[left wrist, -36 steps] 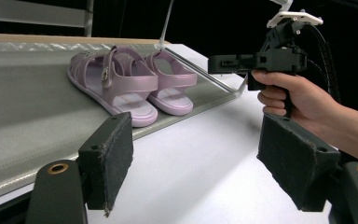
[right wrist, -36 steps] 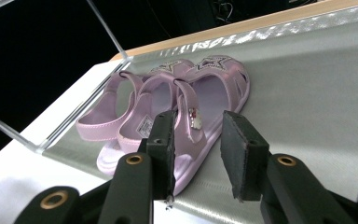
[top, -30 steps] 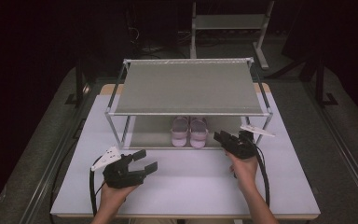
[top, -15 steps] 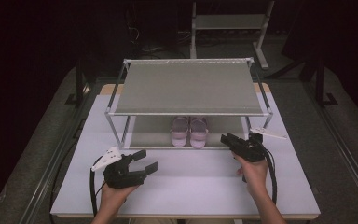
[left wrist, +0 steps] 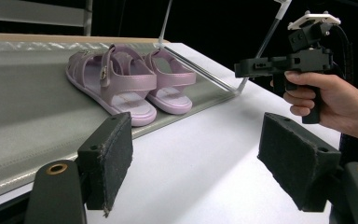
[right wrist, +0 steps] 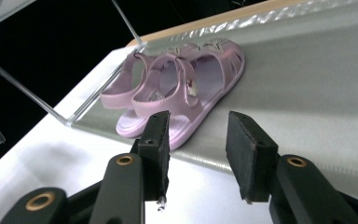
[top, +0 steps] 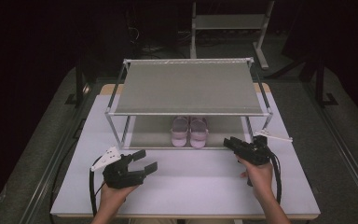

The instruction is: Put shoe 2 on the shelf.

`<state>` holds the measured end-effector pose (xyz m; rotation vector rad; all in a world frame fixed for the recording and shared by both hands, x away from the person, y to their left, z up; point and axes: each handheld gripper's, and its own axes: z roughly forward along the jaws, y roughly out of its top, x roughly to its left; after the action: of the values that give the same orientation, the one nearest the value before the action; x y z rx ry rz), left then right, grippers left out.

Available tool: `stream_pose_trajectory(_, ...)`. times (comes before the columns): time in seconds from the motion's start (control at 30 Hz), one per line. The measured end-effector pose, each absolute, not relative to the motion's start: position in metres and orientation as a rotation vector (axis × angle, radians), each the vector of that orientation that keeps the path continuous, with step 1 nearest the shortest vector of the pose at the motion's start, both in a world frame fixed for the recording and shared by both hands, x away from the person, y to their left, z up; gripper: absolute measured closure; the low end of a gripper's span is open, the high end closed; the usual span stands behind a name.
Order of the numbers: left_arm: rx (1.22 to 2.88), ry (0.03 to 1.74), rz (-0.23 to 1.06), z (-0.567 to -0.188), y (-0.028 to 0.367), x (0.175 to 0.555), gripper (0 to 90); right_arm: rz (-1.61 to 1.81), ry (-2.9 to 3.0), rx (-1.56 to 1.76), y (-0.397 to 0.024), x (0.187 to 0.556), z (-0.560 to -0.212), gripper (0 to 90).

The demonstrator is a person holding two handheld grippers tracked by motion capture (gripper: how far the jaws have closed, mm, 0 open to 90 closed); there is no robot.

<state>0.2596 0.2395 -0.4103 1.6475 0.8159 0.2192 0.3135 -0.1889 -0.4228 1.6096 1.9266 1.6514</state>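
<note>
A pair of lilac sandals (top: 189, 131) stands side by side on the lower shelf (top: 149, 133) of a two-tier rack, toes toward the back. My right gripper (top: 228, 142) hovers just right of the sandals (right wrist: 177, 93), at the shelf's front edge, pointing at them. Its jaws (right wrist: 198, 149) are partly open and have just been opening, with nothing between them. My left gripper (top: 148, 159) rests at the front left of the table, open wide and empty. The left gripper view looks between its pads (left wrist: 107, 158) at the sandals (left wrist: 126, 86) and at the right gripper (left wrist: 244, 69) in a hand.
The rack's grey top shelf (top: 186, 88) overhangs the sandals, carried on thin metal posts (top: 119, 133) at the corners. The rack stands on a white table (top: 191, 186). A second shelf unit (top: 228, 21) stands in the dark behind.
The right gripper has drawn back to the right, away from the sandals, with its jaws a little wider. The left gripper has not moved.
</note>
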Motion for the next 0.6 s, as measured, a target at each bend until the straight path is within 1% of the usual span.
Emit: stream_pose_trajectory(0.6, 1.647, 0.817, 0.22, -0.41, 0.24, 0.259, 25.8, 1.666, 1.975, 1.587, -0.196, 0.303, -0.422, 55.7)
